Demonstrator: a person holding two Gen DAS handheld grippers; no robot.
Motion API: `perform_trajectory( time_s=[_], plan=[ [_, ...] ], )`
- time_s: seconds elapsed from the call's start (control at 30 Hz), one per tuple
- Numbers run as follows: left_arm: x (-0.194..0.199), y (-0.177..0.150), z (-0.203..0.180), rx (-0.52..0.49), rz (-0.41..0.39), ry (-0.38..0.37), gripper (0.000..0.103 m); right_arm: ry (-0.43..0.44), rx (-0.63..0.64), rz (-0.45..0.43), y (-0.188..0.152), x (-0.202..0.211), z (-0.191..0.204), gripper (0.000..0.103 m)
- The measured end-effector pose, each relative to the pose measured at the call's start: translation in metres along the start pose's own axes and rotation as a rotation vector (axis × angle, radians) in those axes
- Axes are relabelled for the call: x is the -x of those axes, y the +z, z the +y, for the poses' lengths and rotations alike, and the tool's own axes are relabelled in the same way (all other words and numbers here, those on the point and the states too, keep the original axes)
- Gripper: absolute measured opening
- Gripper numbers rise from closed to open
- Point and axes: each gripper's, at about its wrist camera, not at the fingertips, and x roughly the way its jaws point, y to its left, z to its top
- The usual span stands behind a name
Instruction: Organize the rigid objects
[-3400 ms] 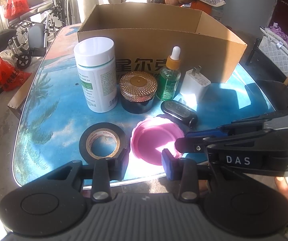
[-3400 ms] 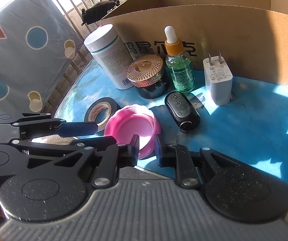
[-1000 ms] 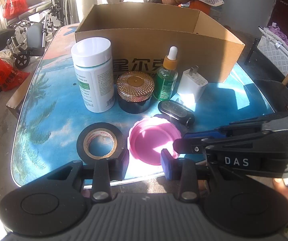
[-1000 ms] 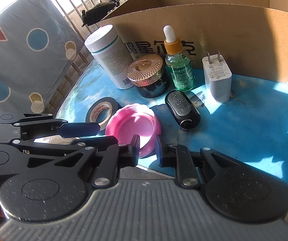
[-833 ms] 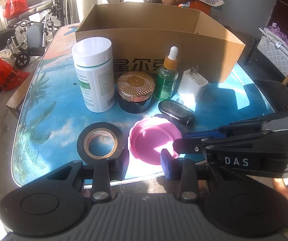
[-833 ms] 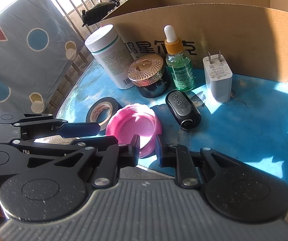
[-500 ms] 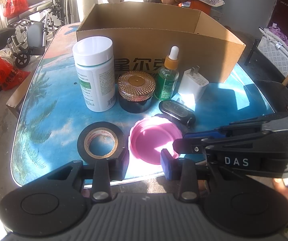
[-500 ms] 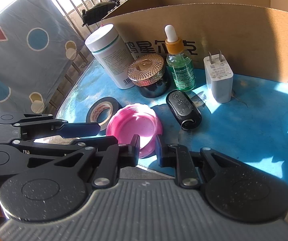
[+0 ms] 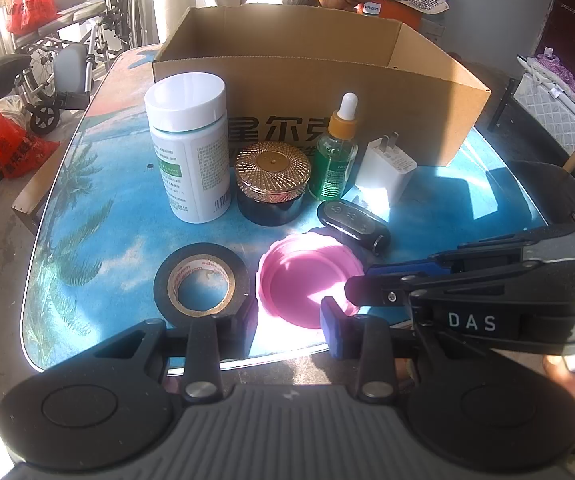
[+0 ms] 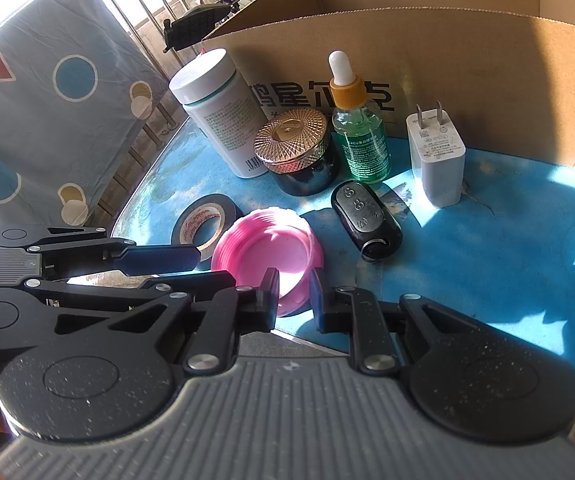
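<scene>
- Left wrist view:
 - Nothing looks packed yet, I'd judge: seven items stand loose on the blue table (image 9: 87, 216) in front of the box (image 9: 415, 128); what shows of the box's inside looks bare, though its floor is hidden.
 - Bottle (image 9: 189, 148) at 10 o'clock, jar (image 9: 272, 184) at 12 just beside it, dropper (image 9: 337, 152) and charger (image 9: 387, 168) toward 1 o'clock, all close to the box wall.
 - Nearer row: tape (image 9: 201, 284) at 9 o'clock, pink lid (image 9: 307, 280) in the middle, key fob (image 9: 353, 224) at 2 o'clock of the lid.
 - Left gripper (image 9: 287, 320) hangs over the near table edge, jaws narrow but with a clear gap, nothing between them.
 - Right gripper (image 9: 359, 284) reaches in from 3 o'clock, over the lid's near rim; whether it touches, I cannot tell.
- Right wrist view:
 - Right gripper (image 10: 293, 296) has its jaws nearly together with a thin slit, empty, with the pink lid (image 10: 265, 248) just beyond them.
 - Left gripper (image 10: 191, 258) lies at 9 o'clock, close to the tape (image 10: 203, 220).
 - Key fob (image 10: 365, 218) rests at 1 o'clock, charger (image 10: 437, 156) farther toward 2.
 - Whole job remains, as I read it: all seven pieces still wait to go in the box (image 10: 467, 80).
</scene>
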Motion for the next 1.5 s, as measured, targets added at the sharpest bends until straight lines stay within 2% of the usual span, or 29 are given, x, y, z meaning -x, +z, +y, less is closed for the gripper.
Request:
perform_trajectory(
  time_s=[0.23,0.7,0.93,1.17,1.5],
  plan=[
    [-0.001,0.000,-0.001,0.008,0.003,-0.015,0.032,-0.002,0.000,0.001,0.001,0.000,0.000,0.016],
    [0.003,0.001,-0.007,0.019,-0.020,-0.095,0.032,-0.010,-0.019,-0.014,0.002,0.006,-0.009,0.017],
    [0.009,0.000,-0.010,-0.008,-0.041,-0.066,0.036,-0.005,-0.022,-0.034,0.004,0.012,-0.012,0.017],
    [0.012,0.004,-0.009,-0.015,-0.054,-0.054,0.037,-0.075,0.013,-0.098,0.015,0.021,-0.017,0.018],
    [0.004,0.006,-0.019,-0.047,-0.042,-0.063,0.037,-0.115,0.051,-0.074,0.032,0.003,-0.018,0.028]
  ],
)
